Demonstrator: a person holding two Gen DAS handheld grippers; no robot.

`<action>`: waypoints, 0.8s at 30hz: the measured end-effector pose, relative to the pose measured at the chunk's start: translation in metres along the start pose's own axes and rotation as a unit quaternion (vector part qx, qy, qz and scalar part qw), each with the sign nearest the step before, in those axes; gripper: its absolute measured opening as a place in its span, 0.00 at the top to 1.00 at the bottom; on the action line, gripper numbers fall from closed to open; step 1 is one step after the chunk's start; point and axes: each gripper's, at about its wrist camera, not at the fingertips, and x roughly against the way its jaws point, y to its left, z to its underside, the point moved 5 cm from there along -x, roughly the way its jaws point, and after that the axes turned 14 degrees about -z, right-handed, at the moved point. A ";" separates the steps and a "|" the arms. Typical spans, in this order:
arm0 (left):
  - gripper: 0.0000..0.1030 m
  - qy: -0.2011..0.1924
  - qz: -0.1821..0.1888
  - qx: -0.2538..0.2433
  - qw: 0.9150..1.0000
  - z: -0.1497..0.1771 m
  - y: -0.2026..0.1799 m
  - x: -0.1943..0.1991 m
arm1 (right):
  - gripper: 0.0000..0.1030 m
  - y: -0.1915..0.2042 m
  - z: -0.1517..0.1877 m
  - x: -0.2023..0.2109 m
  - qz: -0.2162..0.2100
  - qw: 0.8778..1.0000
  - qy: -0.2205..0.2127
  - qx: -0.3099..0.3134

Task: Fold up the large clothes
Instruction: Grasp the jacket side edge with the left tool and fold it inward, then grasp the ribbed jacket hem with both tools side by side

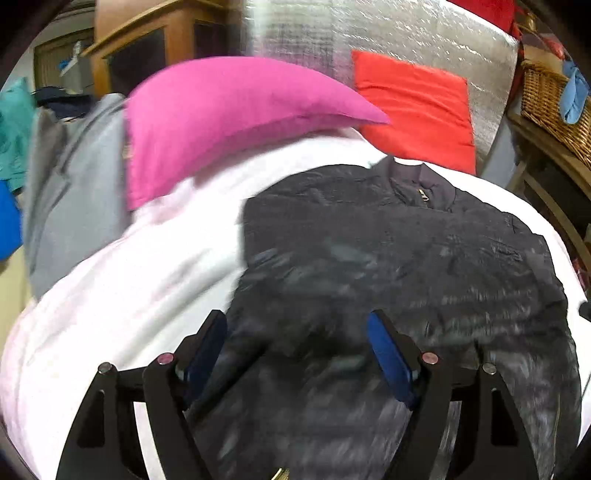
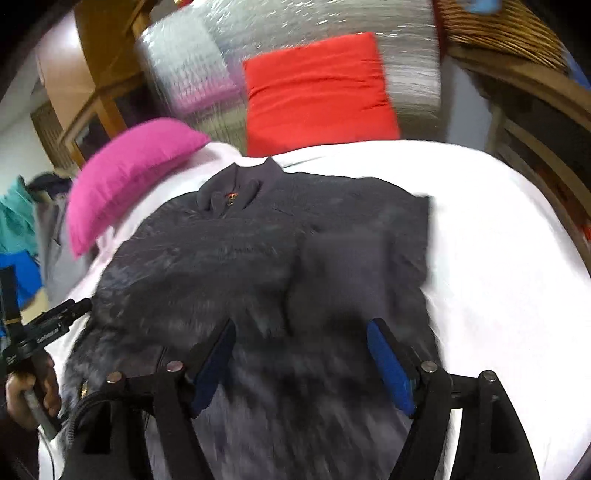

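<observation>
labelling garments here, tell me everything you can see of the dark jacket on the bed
The dark grey zip-front jacket lies flat, front up, on the white bed sheet, its stand-up collar toward the pillows. A brass-coloured zipper pull sits just below the collar. The fabric looks thin with a slight sheen. Its sides appear already folded inward, leaving a rough rectangle. Both open tongs hover over its lower part, gripping nothing.

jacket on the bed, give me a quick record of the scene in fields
garment: dark jacket, spread flat, collar at the far end
zipper: gold pull at the collar
surface: white bed cover
fold state: sides look folded in, giving a roughly rectangular shape; bottom half not folded up
left claw: open, over the near part of the jacket, nothing between the fingers
right claw: open, over the near part of the jacket, holding nothing
behind jacket: pink pillow on the left, red cushion against a silver padded backing
image quality: motion blur near the claws
</observation>
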 end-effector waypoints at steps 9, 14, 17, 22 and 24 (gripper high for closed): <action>0.22 0.033 -0.004 0.046 0.998 0.077 0.070 0.034 | 0.23 -0.055 0.101 0.081 0.005 0.996 -0.003 -0.089; 0.22 0.067 0.014 0.080 0.994 0.130 0.095 0.051 | 0.23 -0.068 0.150 0.102 -0.033 0.988 -0.015 -0.153; 0.22 0.073 0.028 0.097 0.992 0.154 0.106 0.067 | 0.23 -0.063 0.173 0.107 -0.057 0.984 -0.008 -0.170; 0.22 0.072 0.030 0.084 0.993 0.183 0.111 0.090 | 0.23 -0.033 0.200 0.115 -0.084 0.985 -0.001 -0.152; 0.22 0.084 0.030 0.078 0.993 0.195 0.111 0.090 | 0.23 -0.025 0.211 0.112 -0.076 0.987 0.015 -0.139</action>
